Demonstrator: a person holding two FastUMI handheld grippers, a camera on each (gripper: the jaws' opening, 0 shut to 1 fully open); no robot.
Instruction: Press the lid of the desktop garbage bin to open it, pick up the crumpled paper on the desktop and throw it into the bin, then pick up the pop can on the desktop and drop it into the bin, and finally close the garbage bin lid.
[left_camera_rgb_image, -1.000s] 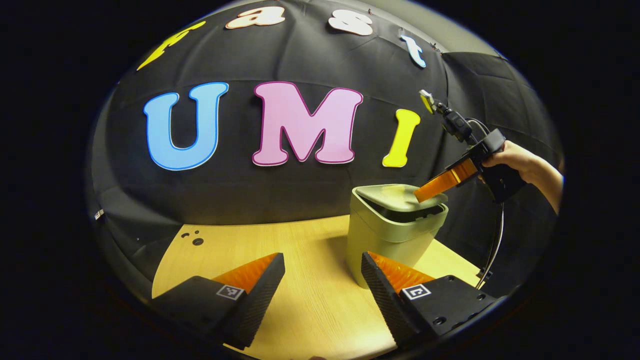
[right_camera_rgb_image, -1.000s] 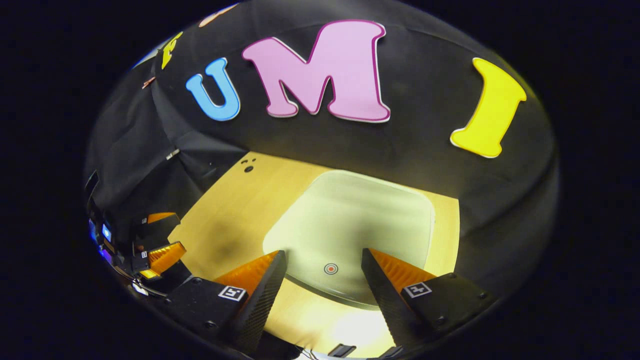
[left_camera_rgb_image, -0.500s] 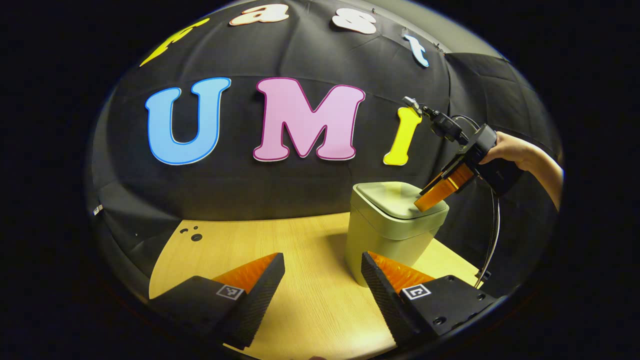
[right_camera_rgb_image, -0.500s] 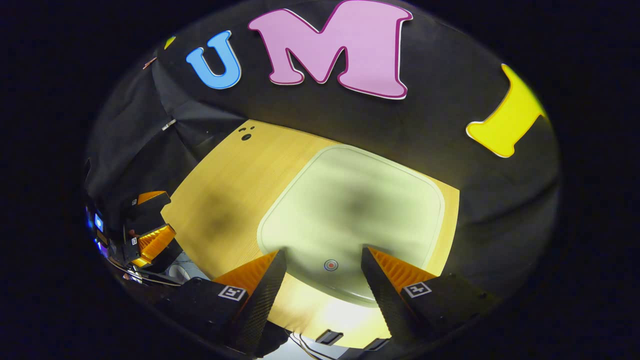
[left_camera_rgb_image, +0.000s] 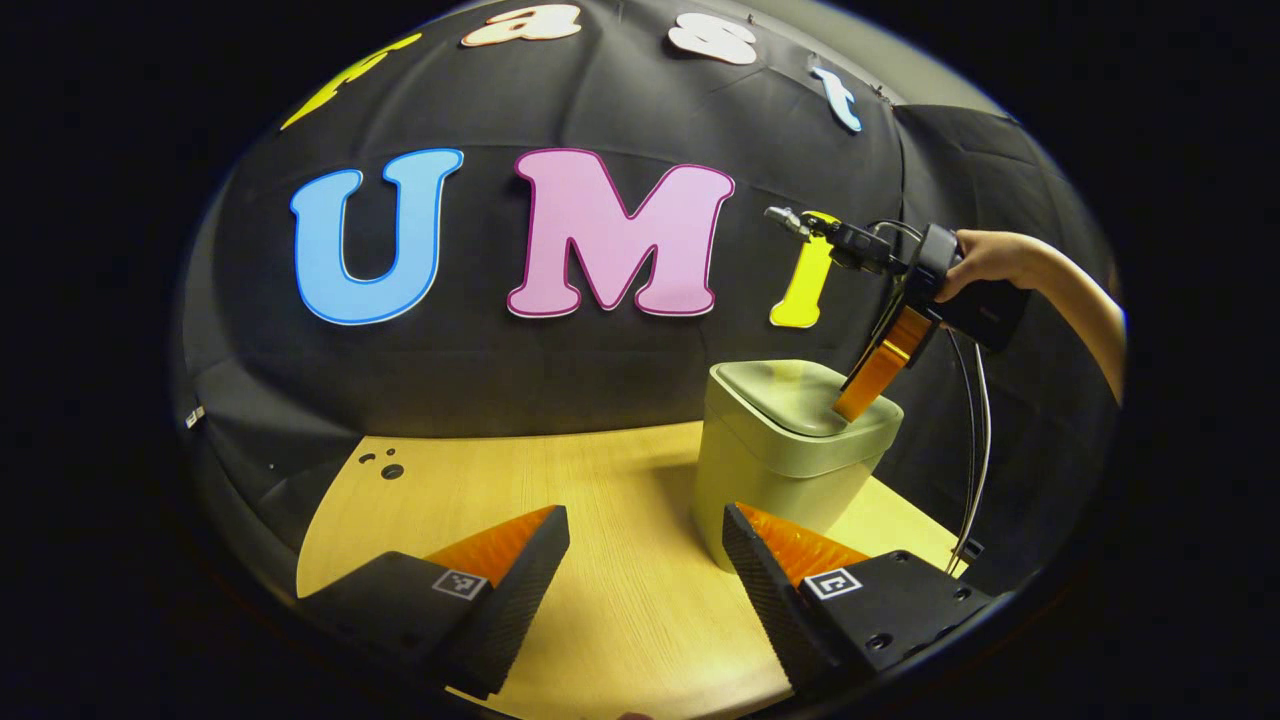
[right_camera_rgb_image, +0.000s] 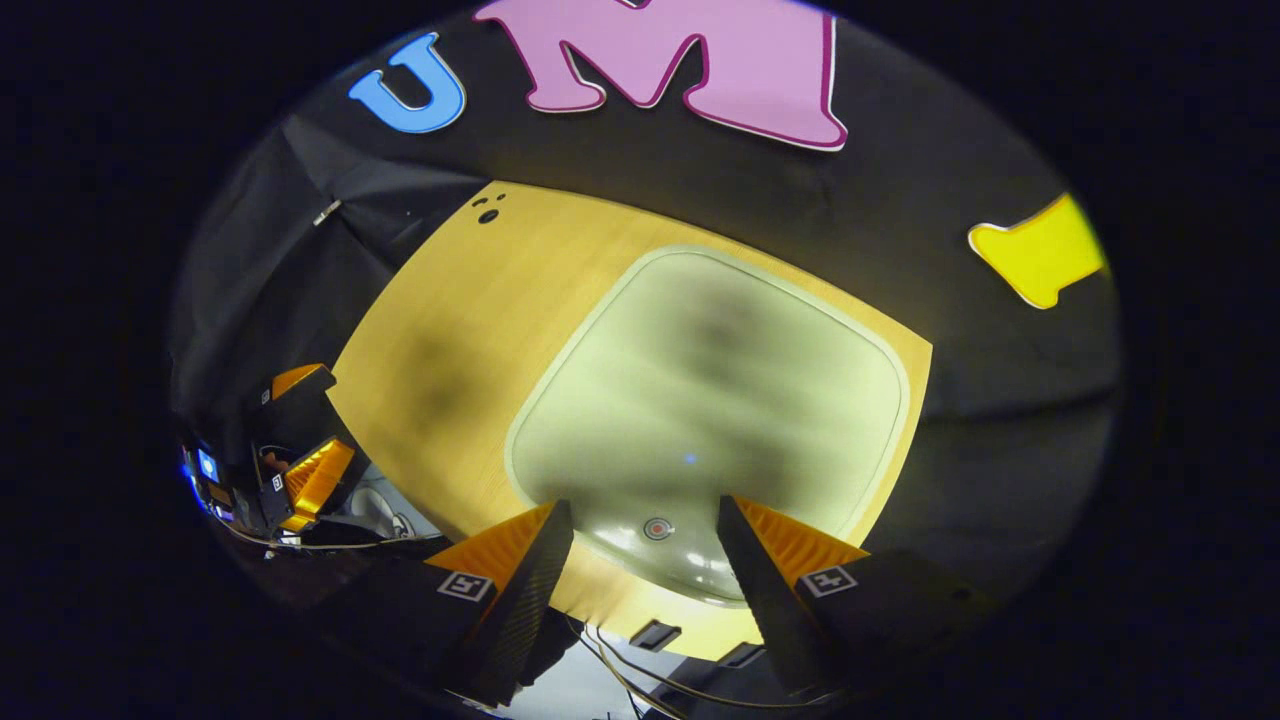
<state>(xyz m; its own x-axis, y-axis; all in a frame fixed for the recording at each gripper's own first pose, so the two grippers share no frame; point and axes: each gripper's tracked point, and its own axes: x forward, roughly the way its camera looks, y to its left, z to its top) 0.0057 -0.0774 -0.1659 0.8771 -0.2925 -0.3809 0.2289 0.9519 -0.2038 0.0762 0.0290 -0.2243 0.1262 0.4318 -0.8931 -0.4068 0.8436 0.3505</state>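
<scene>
A pale green desktop bin (left_camera_rgb_image: 770, 480) stands on the wooden table (left_camera_rgb_image: 600, 610), its lid (left_camera_rgb_image: 785, 392) lying flat in the rim. My right gripper (left_camera_rgb_image: 850, 406), held by a hand (left_camera_rgb_image: 985, 258), points steeply down with its tips on the lid's near-right edge. In the right gripper view the lid (right_camera_rgb_image: 710, 380) spreads out below; my right gripper (right_camera_rgb_image: 645, 506) is open, its fingers either side of a small red mark (right_camera_rgb_image: 657, 528). My left gripper (left_camera_rgb_image: 645, 512) hovers open over the table, in front of the bin, holding nothing. It also appears far left as the left gripper (right_camera_rgb_image: 300, 455).
Cables (left_camera_rgb_image: 975, 450) hang from the right gripper past the table's right edge. Small dark holes (left_camera_rgb_image: 385, 467) mark the table's far left corner. Bare tabletop lies left of the bin, and the table's edge runs close behind it.
The lid, tilted with a dark gap a second ago, now lies flat and shut. My right gripper has tipped steeper onto it. The left gripper has barely moved.
</scene>
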